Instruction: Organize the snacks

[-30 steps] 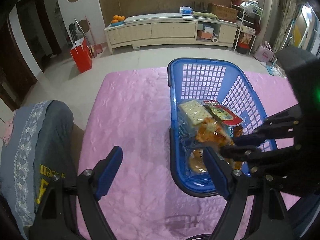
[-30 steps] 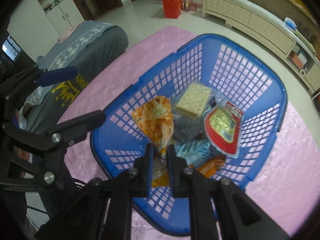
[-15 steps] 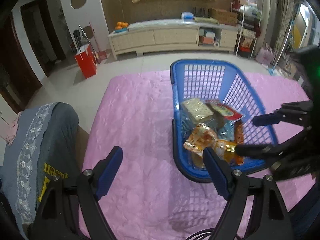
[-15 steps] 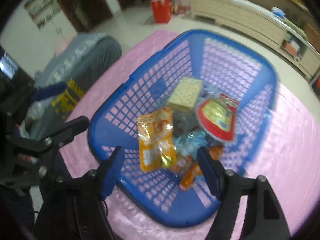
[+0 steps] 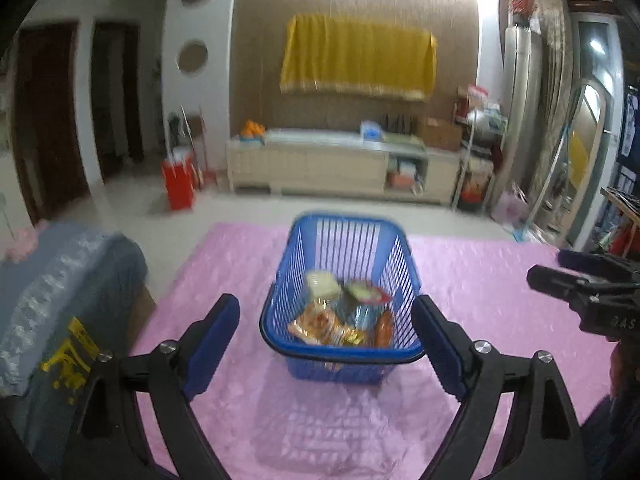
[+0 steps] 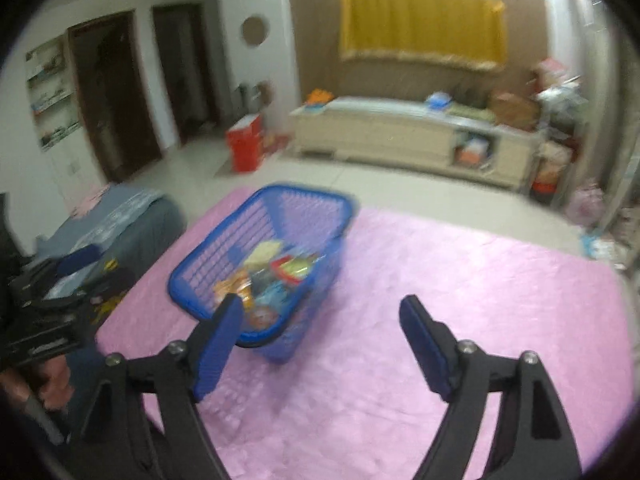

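— Basket (image 5: 340, 354): where, and what's in it?

— Blue plastic basket, lattice walls, standing on the pink cloth (image 5: 480, 280) that covers the worktop. Centre of the left wrist view; left of centre in the right wrist view (image 6: 188, 280). Several snack packets (image 5: 332, 312) lie heaped inside: one orange packet (image 5: 316, 322) at the near side, a pale square packet at the back, a red-rimmed one beside it. Both views are blurred, so labels cannot be read.

— Left tongs (image 5: 326, 328)?

— Blue pads spread wide, nothing between them; the jaws have just been opening a little further. The basket shows in the gap but sits beyond the tips, untouched.

— Right tongs (image 6: 320, 320)?

— Also apart and empty, having just been opening. The left pad overlaps the basket's near corner in the picture; contact cannot be told. The gap frames bare pink cloth.

— Other entries?

— Grey quilt (image 5: 60, 280), lower left. Long cream cabinet (image 5: 320, 168) against the far wall, upper centre, with a yellow cloth (image 5: 356, 60) hung above it. Red bag (image 5: 178, 182) on the floor, left of the cabinet.
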